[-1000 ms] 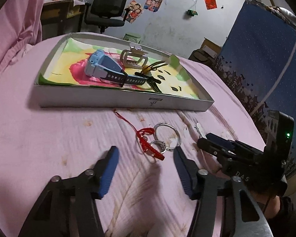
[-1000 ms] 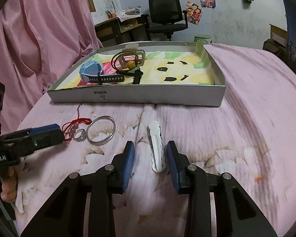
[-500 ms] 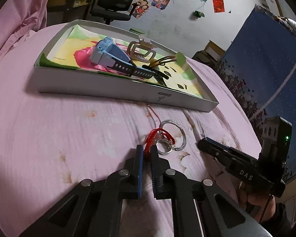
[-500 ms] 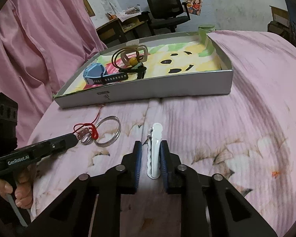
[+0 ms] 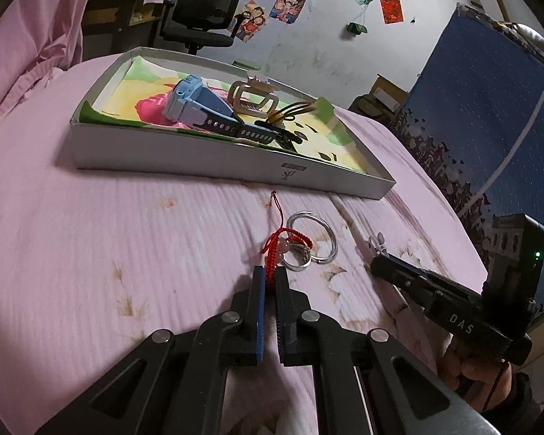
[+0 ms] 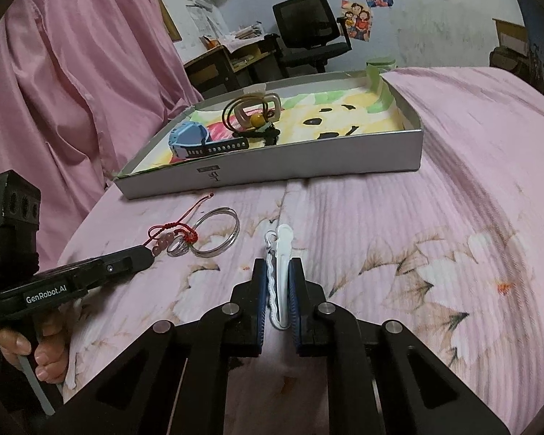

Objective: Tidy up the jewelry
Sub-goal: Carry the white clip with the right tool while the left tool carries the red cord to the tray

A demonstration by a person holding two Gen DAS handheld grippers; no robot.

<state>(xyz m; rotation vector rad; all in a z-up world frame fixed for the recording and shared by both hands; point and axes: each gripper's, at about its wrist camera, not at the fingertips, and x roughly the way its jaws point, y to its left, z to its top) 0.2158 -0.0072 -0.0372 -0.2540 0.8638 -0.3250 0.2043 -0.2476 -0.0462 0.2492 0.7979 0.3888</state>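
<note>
Change: both claws, spread wide a second ago, have closed on their pieces.
Left claw (image 5: pixel 268 279): pinching the red cord bracelet (image 5: pixel 273 250) at lower centre; silver bangle (image 5: pixel 313 241) and ring (image 5: pixel 297 261) touch it.
Right claw (image 6: pixel 276 286): pressed onto the white hair clip (image 6: pixel 281 253), lower centre.
Tray (image 6: pixel 272 172): upper centre on the pink bedspread (image 6: pixel 453 217), holding a blue watch (image 6: pixel 190 139).

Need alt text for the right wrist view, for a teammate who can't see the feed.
The right gripper is shut on a white hair clip on a pink floral bedspread. To the left, the left gripper pinches a red cord bracelet beside a silver bangle. Beyond sits an open tray holding a blue watch and hair accessories.
</note>
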